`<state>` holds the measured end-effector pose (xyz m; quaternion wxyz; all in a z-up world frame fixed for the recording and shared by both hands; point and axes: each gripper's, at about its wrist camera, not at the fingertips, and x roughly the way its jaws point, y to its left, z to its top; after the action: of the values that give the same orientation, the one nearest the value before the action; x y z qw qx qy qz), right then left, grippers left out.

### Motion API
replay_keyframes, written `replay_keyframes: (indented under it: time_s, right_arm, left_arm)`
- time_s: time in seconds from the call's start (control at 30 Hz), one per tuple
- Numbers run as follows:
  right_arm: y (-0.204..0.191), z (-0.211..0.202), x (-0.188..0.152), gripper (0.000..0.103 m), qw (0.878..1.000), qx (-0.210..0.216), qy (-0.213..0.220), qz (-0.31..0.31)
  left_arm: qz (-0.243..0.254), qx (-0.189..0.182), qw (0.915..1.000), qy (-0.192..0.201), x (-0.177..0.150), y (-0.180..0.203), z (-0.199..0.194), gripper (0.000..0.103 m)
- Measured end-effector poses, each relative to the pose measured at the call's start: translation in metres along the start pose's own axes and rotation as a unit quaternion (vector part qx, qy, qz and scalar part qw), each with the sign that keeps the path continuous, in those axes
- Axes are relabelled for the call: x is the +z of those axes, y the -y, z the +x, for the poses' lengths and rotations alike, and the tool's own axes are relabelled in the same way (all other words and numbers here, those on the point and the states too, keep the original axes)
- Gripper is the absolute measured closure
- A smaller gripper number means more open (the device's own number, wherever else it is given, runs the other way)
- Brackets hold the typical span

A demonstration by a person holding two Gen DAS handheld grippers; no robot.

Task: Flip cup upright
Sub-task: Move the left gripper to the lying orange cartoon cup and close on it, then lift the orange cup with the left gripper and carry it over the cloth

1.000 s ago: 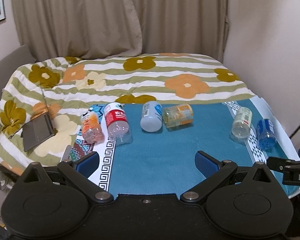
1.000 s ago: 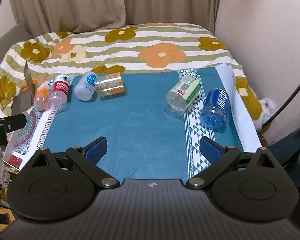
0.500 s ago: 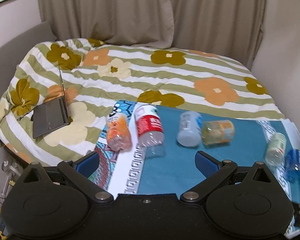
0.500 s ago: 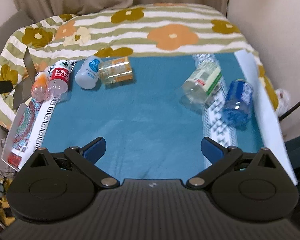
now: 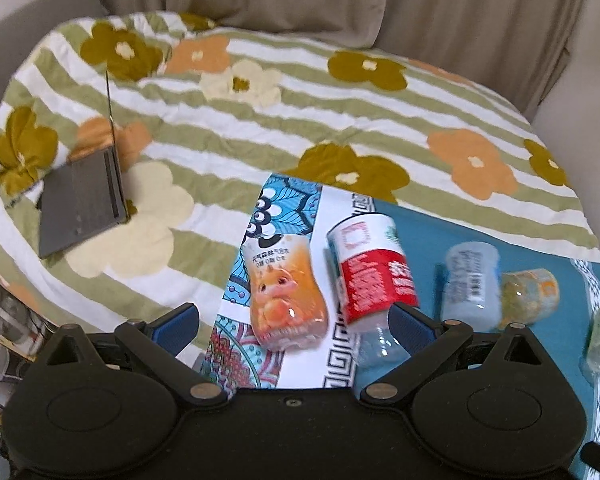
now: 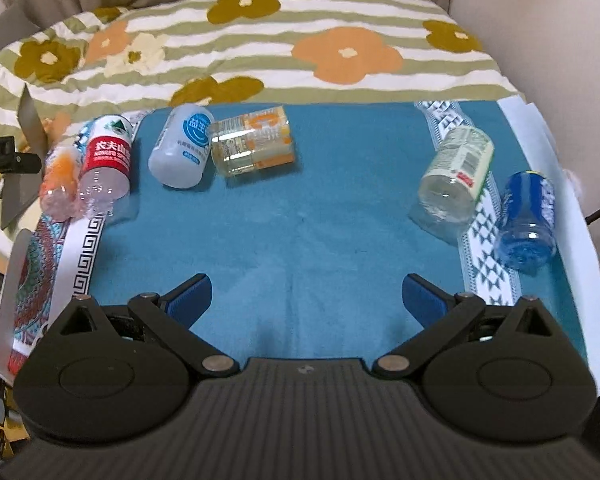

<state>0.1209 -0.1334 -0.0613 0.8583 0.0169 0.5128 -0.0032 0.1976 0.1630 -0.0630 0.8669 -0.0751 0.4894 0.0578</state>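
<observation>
Several cut-bottle cups lie on their sides on a blue mat (image 6: 300, 208). An orange cup (image 5: 286, 296) and a red-labelled cup (image 5: 370, 276) lie at the mat's left edge, right before my open, empty left gripper (image 5: 294, 322); the orange cup lies between its fingers. In the right wrist view they show as the orange cup (image 6: 58, 184) and red cup (image 6: 106, 164), with a pale blue cup (image 6: 184, 146), a yellow-orange cup (image 6: 254, 142), a green-labelled cup (image 6: 456, 174) and a blue cup (image 6: 528, 216). My right gripper (image 6: 306, 300) is open and empty above the mat's near middle.
The mat lies on a bed with a striped floral quilt (image 5: 300, 112). An open laptop (image 5: 82, 196) sits on the quilt to the left. Curtains and walls stand behind and to the right. The mat's patterned white borders (image 6: 484, 232) flank the blue area.
My left gripper has swung left and moved close to the orange and red cups. My right gripper has moved forward a little over the mat. No cup has moved.
</observation>
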Motion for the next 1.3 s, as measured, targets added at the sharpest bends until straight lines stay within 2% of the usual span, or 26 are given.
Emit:
replay_keyframes:
  time_s: [0.3,0.37,0.63,0.7,0.73,0.77,1.07,1.3]
  right_arm:
    - [-0.023,0.036,0.02,0.0,0.999,-0.03,-0.03,0.017]
    - [-0.028,0.04,0.023,0.0,0.999,-0.034,-0.033,0.017]
    - [-0.045,0.054,0.036,0.0,0.998,-0.04,-0.042,0.01]
    - [-0.048,0.057,0.038,0.0,0.998,-0.041,-0.043,0.008]
    - [-0.049,0.057,0.039,0.0,0.998,-0.041,-0.044,0.008]
    - [-0.05,0.058,0.04,0.0,0.998,-0.042,-0.044,0.007]
    - [-0.05,0.054,0.041,0.0,0.998,-0.046,-0.037,0.006]
    - [-0.044,0.038,0.038,0.0,0.999,-0.031,-0.018,-0.003]
  left_arm:
    - [-0.004,-0.023,0.9976,-0.066,0.02,-0.02,0.055,0.005]
    - [-0.007,-0.03,0.9964,-0.079,0.022,-0.023,0.064,0.013]
    - [-0.024,-0.064,0.9904,-0.12,0.026,-0.03,0.087,0.022]
    - [-0.027,-0.075,0.9884,-0.129,0.027,-0.03,0.091,0.027]
    - [-0.028,-0.08,0.9874,-0.133,0.027,-0.03,0.093,0.035]
    - [-0.029,-0.085,0.9864,-0.138,0.026,-0.03,0.095,0.037]
    - [-0.014,-0.079,0.9897,-0.119,0.025,-0.027,0.083,0.038]
    - [-0.009,-0.071,0.9938,-0.085,0.02,-0.02,0.048,0.038]
